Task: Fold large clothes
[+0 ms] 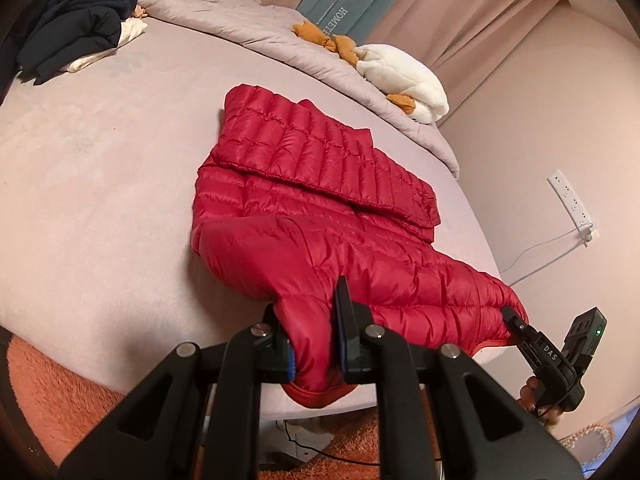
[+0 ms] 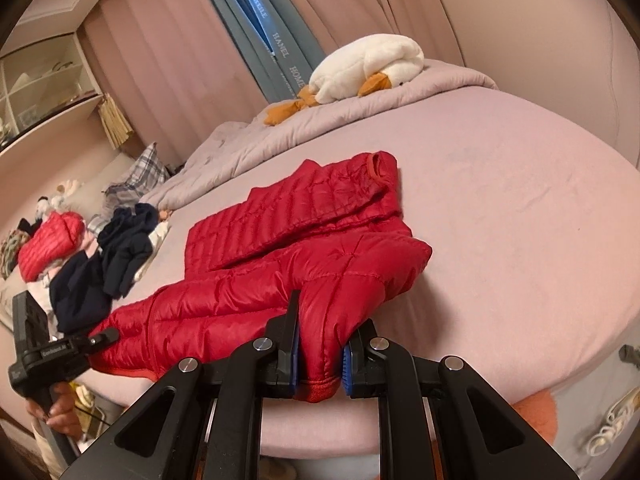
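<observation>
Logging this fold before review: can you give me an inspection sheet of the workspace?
Surface: pink bed sheet, mostly bare.
Job's things: red puffer jacket, sleeves folded in, near hem lifted.
Clutter: dark clothes pile, plush goose, grey duvet.
Grippers: left gripper and right gripper each shut on the jacket's hem.
Cables: white cable from wall socket.
Surroundings: pink curtains, orange rug.

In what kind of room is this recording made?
Most likely a bedroom at home. A large bed with a pink sheet fills the view, a rumpled quilt and a plush duck lie at its far side, and long curtains cover the wall behind.
</observation>
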Demonstrator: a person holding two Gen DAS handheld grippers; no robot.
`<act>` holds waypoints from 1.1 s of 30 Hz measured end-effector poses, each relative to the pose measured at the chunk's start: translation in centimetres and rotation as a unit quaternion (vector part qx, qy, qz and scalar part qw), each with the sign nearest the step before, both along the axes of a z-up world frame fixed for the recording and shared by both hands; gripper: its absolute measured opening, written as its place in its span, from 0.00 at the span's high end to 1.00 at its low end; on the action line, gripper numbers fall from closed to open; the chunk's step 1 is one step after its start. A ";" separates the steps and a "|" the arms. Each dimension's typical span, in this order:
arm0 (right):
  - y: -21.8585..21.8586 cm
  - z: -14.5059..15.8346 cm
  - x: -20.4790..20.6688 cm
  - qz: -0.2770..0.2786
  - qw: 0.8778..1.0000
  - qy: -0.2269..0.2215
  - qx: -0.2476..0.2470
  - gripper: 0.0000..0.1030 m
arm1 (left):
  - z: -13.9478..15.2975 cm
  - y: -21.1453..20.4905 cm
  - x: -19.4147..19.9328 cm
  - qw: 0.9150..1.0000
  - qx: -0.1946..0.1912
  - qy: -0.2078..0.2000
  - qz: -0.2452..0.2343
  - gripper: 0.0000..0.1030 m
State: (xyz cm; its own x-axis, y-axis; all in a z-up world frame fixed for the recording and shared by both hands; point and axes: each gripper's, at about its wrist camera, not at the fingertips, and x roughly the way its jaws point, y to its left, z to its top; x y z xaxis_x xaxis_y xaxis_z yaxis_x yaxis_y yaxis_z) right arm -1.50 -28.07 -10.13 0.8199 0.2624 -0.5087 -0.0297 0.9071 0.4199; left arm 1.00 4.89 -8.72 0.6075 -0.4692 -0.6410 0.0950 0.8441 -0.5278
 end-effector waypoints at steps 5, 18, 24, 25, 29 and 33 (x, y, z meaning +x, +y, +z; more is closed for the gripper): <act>-0.2 0.1 0.2 0.000 1.000 0.002 0.001 0.84 | 0.2 -0.2 0.6 1.000 0.009 -0.001 -0.010 0.86; 0.3 0.8 0.6 -0.007 1.000 0.008 -0.013 0.84 | 0.4 -0.2 1.7 1.000 0.002 0.001 -0.005 0.86; 0.3 1.2 0.3 -0.006 1.000 -0.003 -0.012 0.84 | 0.7 0.3 2.0 1.000 -0.013 0.003 0.000 0.86; 0.3 1.2 0.4 -0.007 1.000 -0.002 -0.011 0.84 | 0.7 0.3 2.1 1.000 -0.016 0.006 0.001 0.86; 0.4 1.1 0.4 -0.009 1.000 -0.005 -0.008 0.84 | 0.7 0.3 1.9 1.000 -0.012 0.003 0.004 0.86; 0.3 0.7 0.2 -0.012 1.000 -0.008 -0.001 0.84 | 0.2 0.2 1.7 1.000 -0.013 0.012 0.003 0.86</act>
State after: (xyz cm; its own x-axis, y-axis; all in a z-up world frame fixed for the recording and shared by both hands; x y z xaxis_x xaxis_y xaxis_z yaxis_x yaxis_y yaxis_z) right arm -1.32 -27.81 -9.40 0.8340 0.2409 -0.4964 -0.0139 0.9085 0.4176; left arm 2.69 5.11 -8.48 0.5952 -0.4817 -0.6432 0.0771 0.8309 -0.5510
